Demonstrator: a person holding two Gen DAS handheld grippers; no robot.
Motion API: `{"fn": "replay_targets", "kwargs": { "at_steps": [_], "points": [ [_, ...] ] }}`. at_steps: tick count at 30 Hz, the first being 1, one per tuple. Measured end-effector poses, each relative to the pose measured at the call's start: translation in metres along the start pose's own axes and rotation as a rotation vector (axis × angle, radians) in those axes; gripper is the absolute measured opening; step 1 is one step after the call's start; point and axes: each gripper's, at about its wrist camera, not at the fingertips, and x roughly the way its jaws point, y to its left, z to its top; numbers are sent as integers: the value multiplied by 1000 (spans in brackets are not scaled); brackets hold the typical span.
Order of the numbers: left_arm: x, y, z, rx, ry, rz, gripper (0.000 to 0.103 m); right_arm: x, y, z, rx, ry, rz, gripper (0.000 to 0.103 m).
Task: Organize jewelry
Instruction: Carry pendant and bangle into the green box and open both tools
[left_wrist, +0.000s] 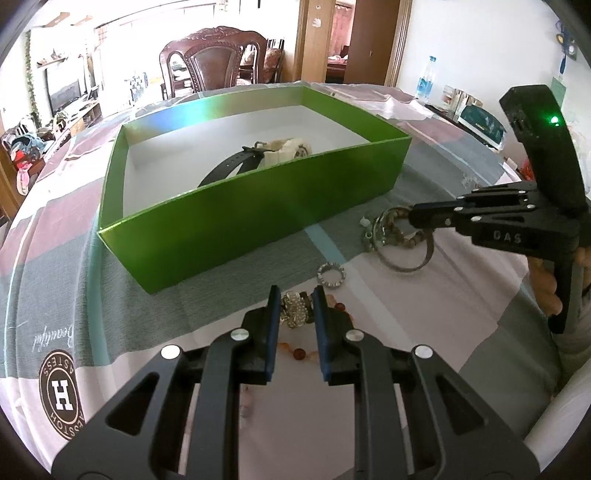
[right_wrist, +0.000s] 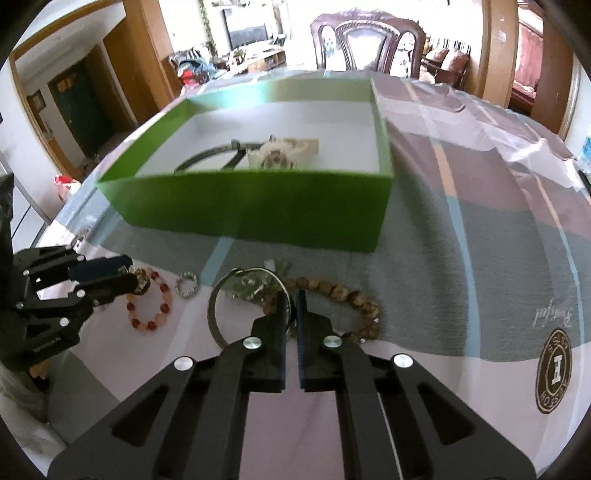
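Observation:
My left gripper (left_wrist: 295, 295) is shut on a sparkly rhinestone charm (left_wrist: 293, 310) that belongs to a red and orange bead bracelet (right_wrist: 149, 301) lying on the cloth. My right gripper (right_wrist: 291, 295) is shut on the rim of a thin silver bangle (right_wrist: 216, 314). A wooden bead bracelet (right_wrist: 347, 295) curls around its fingertips. A small stone-set ring (left_wrist: 330, 275) lies loose between the two grippers. Just beyond them stands an open green box (left_wrist: 258, 218) with a black-strapped watch (left_wrist: 284, 151) inside.
A small silvery-green jewelry cluster (right_wrist: 251, 288) lies beside the bangle. The striped tablecloth carries a round logo (left_wrist: 62, 395). A carved chair (left_wrist: 218, 59) stands behind the table and a water bottle (left_wrist: 424, 81) at its far right. A hand (left_wrist: 546, 291) holds the right gripper's handle.

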Motion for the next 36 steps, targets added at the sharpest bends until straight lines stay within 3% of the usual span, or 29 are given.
{"fn": "replay_targets", "kwargs": {
  "at_steps": [4,8,12,17,20,23,28,30,32,36],
  "points": [
    [-15,1,6,-8,-43,18,18,-13,-3,5,20,-42,-3,5],
    [-55,-5,21,35,-115,9,18,-28,7,14,5,-37,3,5],
    [-81,-3,45,84,-178,137,18,-50,20,35,-75,-81,-49,5],
    [-73,23,80,-3,-236,151,18,-60,12,78,-50,-187,-109,5],
    [-43,46,92,-105,-203,171,18,-40,1,97,2,-177,-134,5],
    [-21,62,91,-174,-150,189,18,-9,-11,102,71,-102,-121,5],
    [-6,72,84,-216,-111,179,19,25,-17,97,102,-8,-90,8],
    [-9,70,82,-203,-124,178,36,21,-16,94,114,-15,-63,23],
    [-15,65,81,-192,-141,184,40,9,-16,92,115,-42,-67,37],
    [-31,52,77,-157,-114,214,40,-23,-8,81,81,-96,-81,39]
  ]
}}
